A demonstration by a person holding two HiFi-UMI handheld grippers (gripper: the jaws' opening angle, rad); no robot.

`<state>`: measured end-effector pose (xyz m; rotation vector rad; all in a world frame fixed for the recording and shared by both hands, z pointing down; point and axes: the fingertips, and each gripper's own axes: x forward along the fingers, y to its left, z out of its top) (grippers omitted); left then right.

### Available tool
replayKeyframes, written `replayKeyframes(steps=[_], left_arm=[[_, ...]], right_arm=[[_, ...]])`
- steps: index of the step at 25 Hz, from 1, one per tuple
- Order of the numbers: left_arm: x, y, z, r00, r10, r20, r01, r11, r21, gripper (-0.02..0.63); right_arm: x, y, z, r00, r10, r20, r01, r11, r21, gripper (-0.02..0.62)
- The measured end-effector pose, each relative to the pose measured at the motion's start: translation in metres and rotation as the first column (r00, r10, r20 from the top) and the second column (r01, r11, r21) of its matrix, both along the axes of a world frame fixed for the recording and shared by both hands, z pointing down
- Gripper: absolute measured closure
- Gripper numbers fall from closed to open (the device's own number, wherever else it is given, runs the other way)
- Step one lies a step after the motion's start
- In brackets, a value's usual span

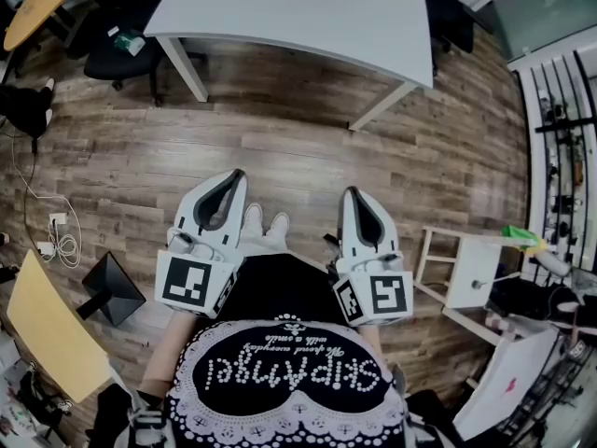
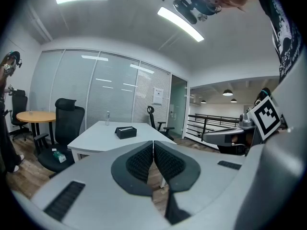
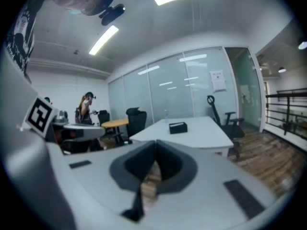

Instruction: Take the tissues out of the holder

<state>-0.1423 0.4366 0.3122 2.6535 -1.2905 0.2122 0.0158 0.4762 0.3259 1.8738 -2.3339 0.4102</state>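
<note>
While shut, left tongs [image 1: 237, 175], right tongs [image 1: 352, 193].

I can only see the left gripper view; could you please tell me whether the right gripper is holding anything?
Observer: No. The right gripper is shut, with nothing between its jaws.
Operator: Thank you. Does anything stand to our right?
Observer: Yes, a white stand, to the right of the right gripper in the head view.
</note>
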Motion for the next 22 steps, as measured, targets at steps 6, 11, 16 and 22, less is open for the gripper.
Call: replayKeyframes(steps=[6, 11, 16, 22], left_arm=[[0.018, 0.006, -0.001, 1.000, 0.001, 0.013, -0.001, 1.000, 0.012, 0.581], [0.023, 0.005, -0.005, 0.999, -0.032, 0.000, 0.032, 0.999, 0.029, 0.581], [0.024, 0.000, -0.003, 0.999, -0.046, 0.010, 0.046, 0.999, 0.012, 0.581], [0.024, -0.018, -0.002, 0.999, -0.041, 0.008, 0.041, 0.999, -0.005, 0.581]], right_arm=[[0.017, 0.007, 0.003, 0.998, -0.012, 0.060, 0.011, 1.000, 0.015, 0.561], [0.033, 0.014, 0.006, 0.998, -0.011, 0.055, 0.010, 1.000, 0.017, 0.560], [0.041, 0.011, 0.009, 0.997, -0.001, 0.071, 0.001, 1.000, 0.007, 0.561], [0.039, -0.008, 0.018, 0.997, -0.012, 0.082, 0.014, 1.000, -0.021, 0.561]])
